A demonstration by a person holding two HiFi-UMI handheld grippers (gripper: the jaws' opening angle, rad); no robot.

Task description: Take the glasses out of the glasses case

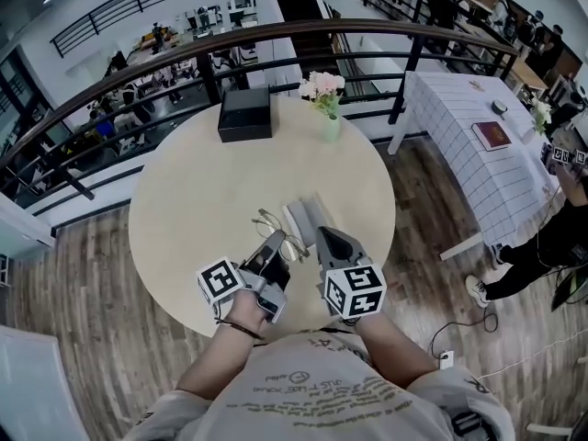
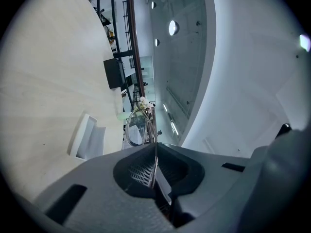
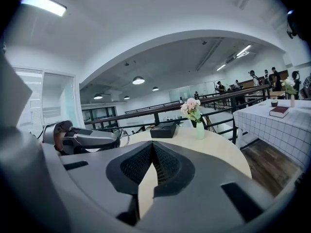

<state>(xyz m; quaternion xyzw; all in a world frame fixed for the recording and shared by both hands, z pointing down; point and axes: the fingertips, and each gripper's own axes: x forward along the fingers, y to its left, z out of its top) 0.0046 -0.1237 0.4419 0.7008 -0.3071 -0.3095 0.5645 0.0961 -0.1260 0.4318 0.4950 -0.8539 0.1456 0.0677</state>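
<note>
Pinching one thin temple of the glasses (image 2: 137, 128), my left gripper (image 1: 273, 246) has its jaws clamped on the wire, with the lenses sticking out just beyond its tips. The open glasses case (image 1: 306, 219) lies on the table just ahead of my right gripper (image 1: 328, 239), whose jaws meet on nothing.

Head view: glasses (image 1: 277, 225) near arm hidden under left tongs (image 1: 276, 244). Case (image 1: 301, 215) near end behind right tongs (image 1: 327, 239). Desk (image 1: 202, 200) near rim covered by person's torso (image 1: 312, 393). Left gripper view: glasses (image 2: 137, 127) edge-on, lens shape unclear, arm end buried between tongs. Right gripper view: case hidden behind tongs bodies. Book (image 1: 494, 134) title too small. Background people tiny, blurred.
</note>
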